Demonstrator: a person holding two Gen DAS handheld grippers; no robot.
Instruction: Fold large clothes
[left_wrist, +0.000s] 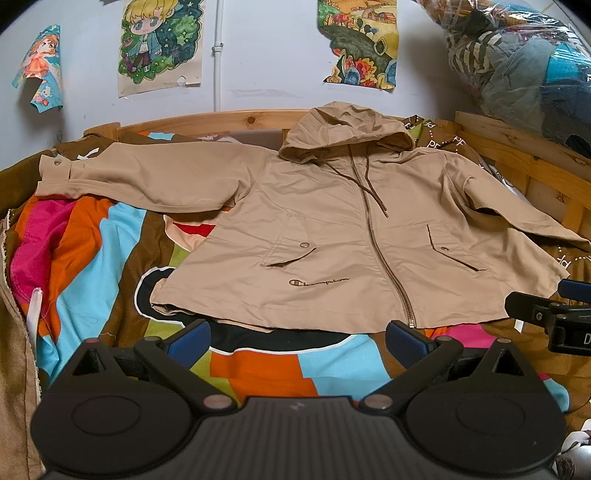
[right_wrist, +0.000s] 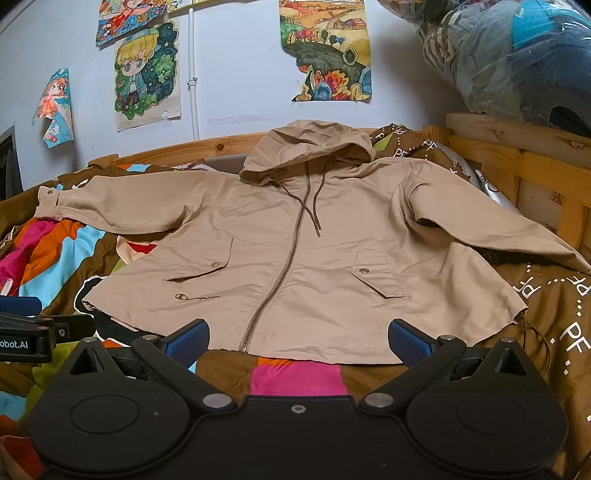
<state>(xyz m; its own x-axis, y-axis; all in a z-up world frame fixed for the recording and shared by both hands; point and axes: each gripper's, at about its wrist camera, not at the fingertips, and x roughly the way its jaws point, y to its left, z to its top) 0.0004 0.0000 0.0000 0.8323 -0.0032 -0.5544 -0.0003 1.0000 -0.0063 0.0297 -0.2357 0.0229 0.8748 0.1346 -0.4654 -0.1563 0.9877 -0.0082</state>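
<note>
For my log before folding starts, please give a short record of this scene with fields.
garment: tan hooded jacket, front up, zipped
lies on: colourful bedspread
sleeves: both spread outward
hood: flat, toward the wall
left gripper: open, empty, near the hem
right gripper: open, empty, near the hem
folding: not yet begun

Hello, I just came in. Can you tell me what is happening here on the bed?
A person holds a claw in each hand and is about to fold a beige hooded jacket. The jacket lies face up on a colourful blanket, zipped closed, both sleeves stretched out to the sides. The left claw and the right claw are both open near the bottom hem, holding nothing. No fold has been made yet.
</note>
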